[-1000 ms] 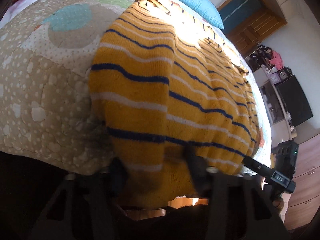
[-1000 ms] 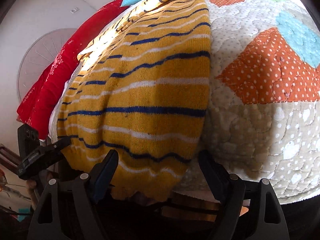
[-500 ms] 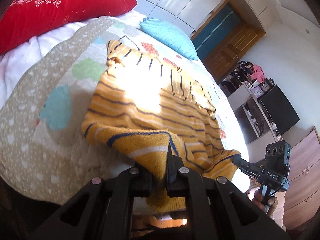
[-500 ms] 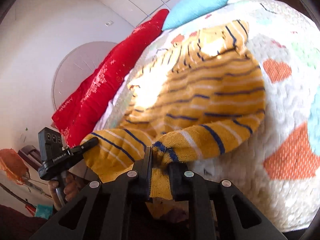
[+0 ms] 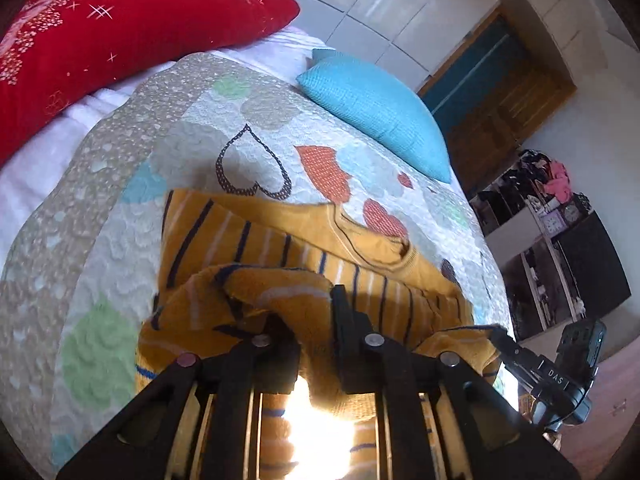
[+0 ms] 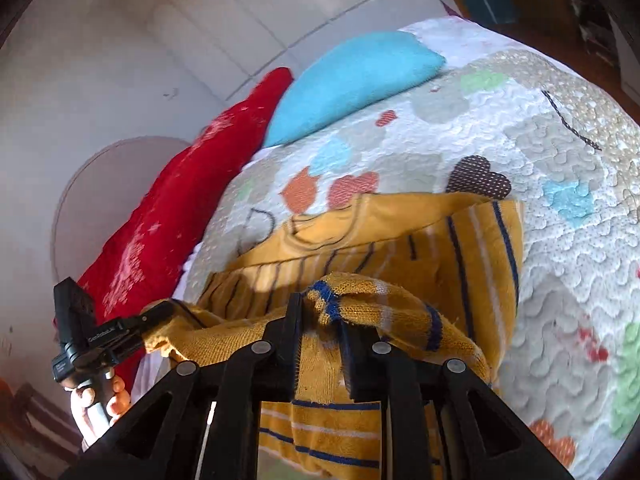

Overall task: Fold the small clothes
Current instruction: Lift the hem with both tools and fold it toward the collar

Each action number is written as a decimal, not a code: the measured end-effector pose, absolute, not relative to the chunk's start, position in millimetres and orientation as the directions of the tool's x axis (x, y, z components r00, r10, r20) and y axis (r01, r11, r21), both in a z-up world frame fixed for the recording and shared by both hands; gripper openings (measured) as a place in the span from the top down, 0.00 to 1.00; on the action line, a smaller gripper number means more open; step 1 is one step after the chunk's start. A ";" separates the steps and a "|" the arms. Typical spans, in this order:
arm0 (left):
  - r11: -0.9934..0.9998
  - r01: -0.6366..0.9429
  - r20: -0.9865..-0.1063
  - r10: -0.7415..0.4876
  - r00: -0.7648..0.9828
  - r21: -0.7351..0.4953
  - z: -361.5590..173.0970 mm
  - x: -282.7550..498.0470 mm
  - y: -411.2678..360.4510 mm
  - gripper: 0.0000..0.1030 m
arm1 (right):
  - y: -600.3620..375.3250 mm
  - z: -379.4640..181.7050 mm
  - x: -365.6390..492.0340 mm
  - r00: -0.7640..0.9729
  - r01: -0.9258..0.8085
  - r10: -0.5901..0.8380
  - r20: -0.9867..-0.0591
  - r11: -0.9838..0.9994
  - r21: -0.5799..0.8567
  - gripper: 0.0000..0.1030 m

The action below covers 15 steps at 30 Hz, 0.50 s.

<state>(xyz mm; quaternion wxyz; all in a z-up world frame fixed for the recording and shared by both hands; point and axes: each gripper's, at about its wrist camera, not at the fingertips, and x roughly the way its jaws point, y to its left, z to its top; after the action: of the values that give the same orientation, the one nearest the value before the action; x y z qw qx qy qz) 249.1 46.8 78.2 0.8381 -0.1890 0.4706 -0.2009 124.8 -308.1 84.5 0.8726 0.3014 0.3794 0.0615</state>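
Only R view: hand (image 6: 98,400), sweater (image 6: 360,312)

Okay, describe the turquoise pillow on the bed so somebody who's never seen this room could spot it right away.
Start at the bed with the heart-patterned quilt. At its head end, by the white tiled wall, two cushions lie side by side. The turquoise pillow is the smaller, plain, textured one nearer the wooden door, unlike the long red pillow with white sparkle prints.

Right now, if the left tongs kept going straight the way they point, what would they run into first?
Probably the yellow striped sweater itself: the left tongs, opening with its hem between them, point at its flat upper half near the collar. Beyond lies the heart-patterned quilt. Depth is hard to judge.
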 end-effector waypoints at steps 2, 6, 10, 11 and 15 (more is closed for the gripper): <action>0.815 0.087 -0.717 -0.550 0.429 -0.573 64.7 276.1 48.2 0.78 | -326.1 68.2 149.0 0.683 0.219 0.280 -0.674 0.802 0.556 0.66; 0.735 0.034 -0.645 -0.615 0.453 -0.677 63.0 285.2 60.5 0.42 | -346.2 68.6 155.0 0.704 0.245 0.260 -0.661 0.785 0.569 0.42; 0.802 0.096 -0.666 -0.550 0.504 -0.589 78.3 281.0 61.9 0.31 | -340.8 93.3 141.5 0.736 0.202 0.197 -0.647 0.849 0.488 0.35; 0.808 0.117 -0.668 -0.551 0.500 -0.578 79.3 277.8 60.8 0.31 | -336.4 97.3 138.2 0.742 0.181 0.201 -0.639 0.858 0.480 0.35; 0.846 0.241 -0.696 -0.529 0.485 -0.476 80.0 260.9 41.6 0.31 | -300.8 100.9 131.4 0.727 0.073 0.230 -0.646 0.911 0.407 0.41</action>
<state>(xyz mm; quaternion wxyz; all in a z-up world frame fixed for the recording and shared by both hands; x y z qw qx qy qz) 260.9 41.6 80.0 0.8470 -0.1592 0.4535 -0.2273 131.4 -300.8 100.9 0.9060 0.2068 0.3666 0.0434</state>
